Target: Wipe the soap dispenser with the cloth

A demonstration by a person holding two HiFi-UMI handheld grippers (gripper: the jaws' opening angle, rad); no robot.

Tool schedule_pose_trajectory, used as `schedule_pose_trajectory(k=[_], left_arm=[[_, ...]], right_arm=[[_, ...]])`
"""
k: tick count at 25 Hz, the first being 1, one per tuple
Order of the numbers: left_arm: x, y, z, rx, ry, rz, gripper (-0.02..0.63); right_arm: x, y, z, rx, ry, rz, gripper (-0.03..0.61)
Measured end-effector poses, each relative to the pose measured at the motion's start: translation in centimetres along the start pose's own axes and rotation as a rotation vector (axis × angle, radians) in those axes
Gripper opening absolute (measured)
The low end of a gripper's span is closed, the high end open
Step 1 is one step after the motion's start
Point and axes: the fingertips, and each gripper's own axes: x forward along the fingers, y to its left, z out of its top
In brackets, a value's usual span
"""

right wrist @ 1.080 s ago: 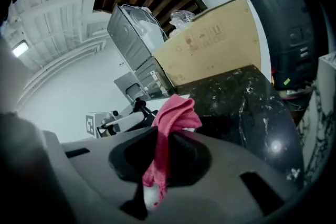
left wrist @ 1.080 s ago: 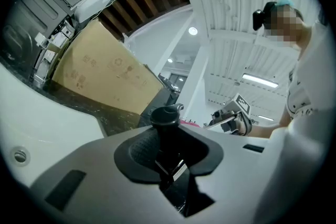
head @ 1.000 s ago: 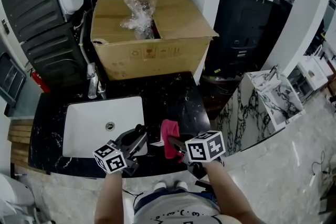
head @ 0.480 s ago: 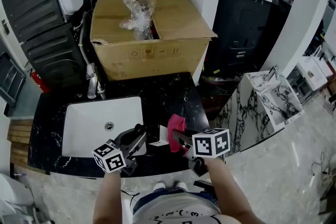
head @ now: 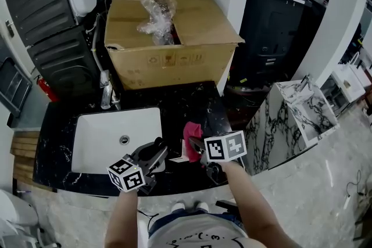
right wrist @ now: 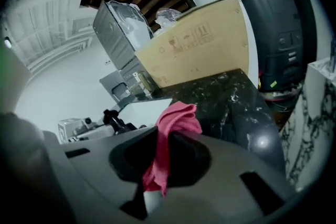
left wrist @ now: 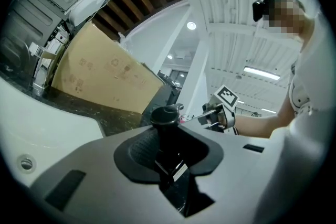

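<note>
Behind the sink, a big cardboard box [head: 174, 38] with crumpled clear plastic [head: 156, 15] on top stands at the back of the black marbled tabletop [head: 200, 104]. A white rectangular sink [head: 96, 145] is set into the left part of that tabletop, with a chrome tap [head: 106, 94] at its rear edge.

Both grippers are at the front edge, just right of the sink. The left gripper [head: 156, 154] is clamped on the soap dispenser [left wrist: 168, 136], a black bottle pinched between the dark pads, its rounded pump head poking out beyond the jaws; the bottle is over the front of the tabletop, beside the sink's near right corner. The right gripper [right wrist: 157, 157], tilted downward and just right of the left one, has its jaws closed on the cloth [right wrist: 176, 118], a pink rag that bunches up past the fingertips and trails down between the pads. In the right gripper view the dispenser's pump shows to the left of the cloth, near it but apart.
</note>
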Motion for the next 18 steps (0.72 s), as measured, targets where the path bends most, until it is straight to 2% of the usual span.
schedule_pose_trajectory(k=[2, 6, 11, 15, 18], left_arm=[[0.4, -0.4, 0.2, 0.034, 0.006, 0.001, 0.103], [2.0, -1.7, 0.2, 0.120, 0.036, 0.011, 0.112], [4.7, -3.5, -0.1, 0.327, 0.125, -0.002, 0.121], [5.5, -3.7, -0.6, 0.376, 0.185, -0.025, 0.185], [6.4, -4.8, -1.1, 0.396, 0.196, -0.061, 0.170]], right_arm=[[-0.2, -1.6, -1.2, 0.021, 0.022, -0.044, 0.048], [-1.2, -2.6, -2.0, 0.087, -0.014, -0.042, 0.049], [-3.7, -4.1, -1.9, 0.169, -0.101, -0.047, 0.049], [-5.3, -5.3, -1.9, 0.185, -0.124, -0.064, 0.049], [-5.9, -5.6, -1.6, 0.200, -0.145, -0.055, 0.049]])
